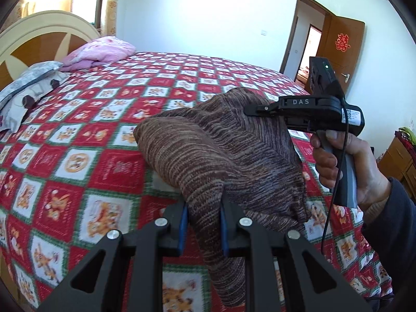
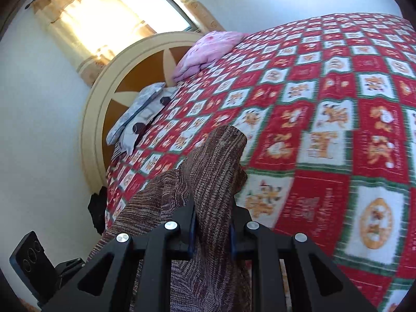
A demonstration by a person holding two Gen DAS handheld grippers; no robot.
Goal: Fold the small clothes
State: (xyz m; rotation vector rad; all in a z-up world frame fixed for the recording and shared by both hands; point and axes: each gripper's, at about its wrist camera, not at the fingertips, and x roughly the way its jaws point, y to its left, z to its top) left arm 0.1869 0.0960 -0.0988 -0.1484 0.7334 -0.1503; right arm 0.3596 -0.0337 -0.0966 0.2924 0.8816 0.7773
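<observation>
left gripper [image 1: 202, 223] clamped on brown knit garment [image 1: 221, 150] | right gripper [image 2: 212, 223] clamped on it too | garment held above red quilt [image 1: 85, 135]

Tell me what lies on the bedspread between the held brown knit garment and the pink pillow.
Nothing: in the left wrist view, bare bedspread runs from the brown knit garment to the pink pillow.

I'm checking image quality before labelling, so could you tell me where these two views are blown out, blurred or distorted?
Left wrist view: the wall is overexposed and fisheye bends the bedspread; the knit garment stays sharp. Right wrist view: the window and curtain glare, and the quilt pattern smears at lower right.
</observation>
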